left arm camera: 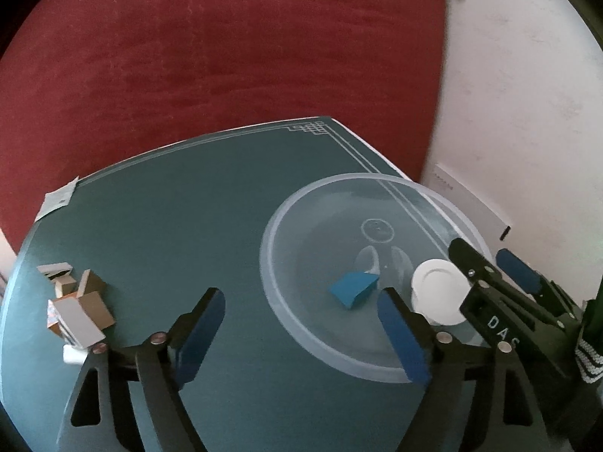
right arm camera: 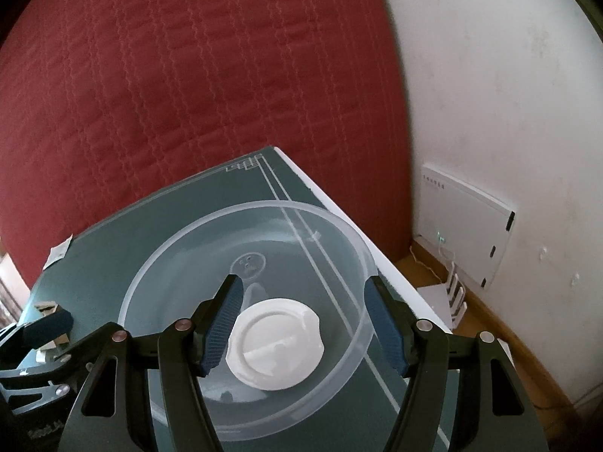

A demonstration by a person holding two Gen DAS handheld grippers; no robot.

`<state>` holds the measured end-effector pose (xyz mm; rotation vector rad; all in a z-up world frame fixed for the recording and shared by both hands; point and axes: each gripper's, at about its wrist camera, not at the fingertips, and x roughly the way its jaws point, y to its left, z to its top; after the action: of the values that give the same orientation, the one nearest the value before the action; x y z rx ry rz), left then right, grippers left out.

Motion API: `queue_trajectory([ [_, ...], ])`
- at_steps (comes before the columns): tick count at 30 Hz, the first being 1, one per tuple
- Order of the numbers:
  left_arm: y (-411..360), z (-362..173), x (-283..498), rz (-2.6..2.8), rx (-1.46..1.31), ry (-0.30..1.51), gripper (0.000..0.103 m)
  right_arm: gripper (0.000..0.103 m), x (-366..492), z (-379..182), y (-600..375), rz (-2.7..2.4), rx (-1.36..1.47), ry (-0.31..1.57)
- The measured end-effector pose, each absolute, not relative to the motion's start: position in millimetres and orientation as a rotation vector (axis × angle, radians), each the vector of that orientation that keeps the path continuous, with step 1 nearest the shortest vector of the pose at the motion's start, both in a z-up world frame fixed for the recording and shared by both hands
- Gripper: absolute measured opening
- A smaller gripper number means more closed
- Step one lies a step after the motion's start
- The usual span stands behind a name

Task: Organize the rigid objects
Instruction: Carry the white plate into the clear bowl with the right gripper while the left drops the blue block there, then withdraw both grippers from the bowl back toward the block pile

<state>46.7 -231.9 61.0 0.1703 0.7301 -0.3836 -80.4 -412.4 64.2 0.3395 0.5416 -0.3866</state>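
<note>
A clear plastic bowl (left arm camera: pixel 265 263) stands at the right of the teal table (left arm camera: pixel 169 226). A blue wedge-shaped block (left arm camera: pixel 352 288) lies inside it, just ahead of my left gripper (left arm camera: pixel 301 324), which is open with nothing between its blue pads. A white round lidded tub (left arm camera: pixel 439 290) also sits in the bowl. My right gripper (left arm camera: pixel 492 267) hovers at the bowl's right rim beside the tub. In the right wrist view the tub (right arm camera: pixel 275 346) shows between the spread fingers of the right gripper (right arm camera: pixel 305 326); the right pad is well clear of it.
A heap of small cardboard boxes (left arm camera: pixel 75 309) and a small white piece (left arm camera: pixel 73 354) lie at the table's left. A paper slip (left arm camera: pixel 58 197) sits at the far left edge. Red quilted fabric (right arm camera: pixel 188 75) lies behind the table. A white wall panel (right arm camera: pixel 467 222) and a router (right arm camera: pixel 452 293) are on the right.
</note>
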Motion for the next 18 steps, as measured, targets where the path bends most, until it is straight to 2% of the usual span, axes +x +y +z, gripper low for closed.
queue_trajectory([
  [2, -230.6, 59.1, 45.0, -0.365, 0.177, 0.728, 0.094, 0.068, -81.3, 65.2, -410.7, -0.384, 0.336, 0.543],
  [5, -229.1, 57.0, 42.3, -0.348, 0.187, 0.725, 0.096, 0.068, -81.4, 64.7, -408.4, -0.382, 0.330, 0.548],
  [18, -211.3, 51.9, 38.9, -0.293, 0.173, 0.729, 0.098, 0.069, -80.8, 62.4, -403.0, -0.379, 0.311, 0.555],
])
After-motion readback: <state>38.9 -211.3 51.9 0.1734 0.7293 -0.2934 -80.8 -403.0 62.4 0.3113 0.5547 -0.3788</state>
